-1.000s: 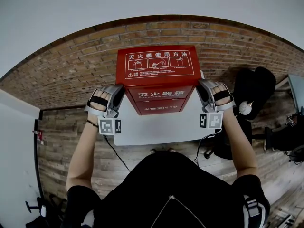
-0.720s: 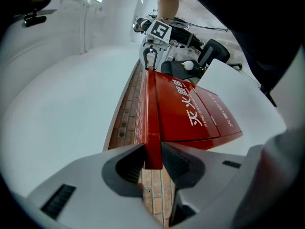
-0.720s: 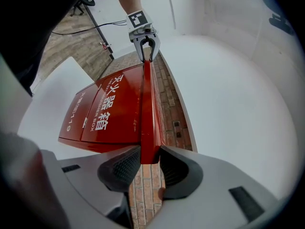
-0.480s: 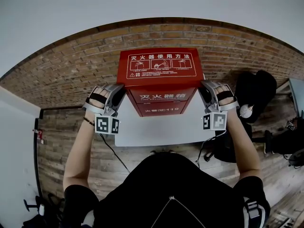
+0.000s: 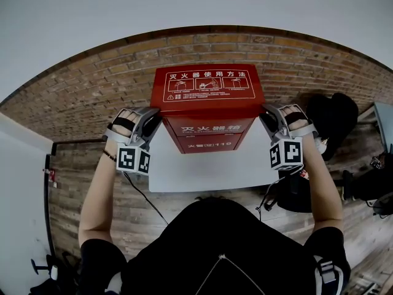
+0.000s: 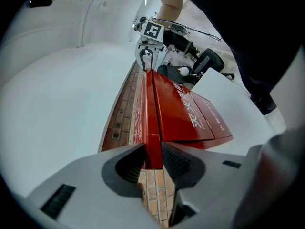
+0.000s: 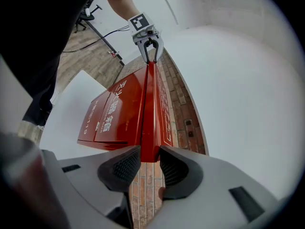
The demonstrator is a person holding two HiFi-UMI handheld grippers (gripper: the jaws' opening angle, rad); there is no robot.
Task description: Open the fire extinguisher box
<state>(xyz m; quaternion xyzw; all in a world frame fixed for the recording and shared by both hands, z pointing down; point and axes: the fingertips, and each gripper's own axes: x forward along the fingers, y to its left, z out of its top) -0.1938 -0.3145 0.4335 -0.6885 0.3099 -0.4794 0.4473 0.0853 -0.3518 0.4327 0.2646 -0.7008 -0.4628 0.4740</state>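
Head view: the red fire extinguisher box [image 5: 206, 134] is seen on a white board [image 5: 202, 174] by the brick wall [image 5: 92, 97] — its lid [image 5: 207, 86] is pinched at the L edge by the left gripper [image 5: 151, 121] and at the R edge by the right gripper [image 5: 266, 117], pads pressed on it.

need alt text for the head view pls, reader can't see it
Seen from above, a person holds the left tool and right tool clamped on opposite side edges of the lid of a red fire extinguisher box. The box stands on a white sheet on wooden flooring, with a brick wall behind.
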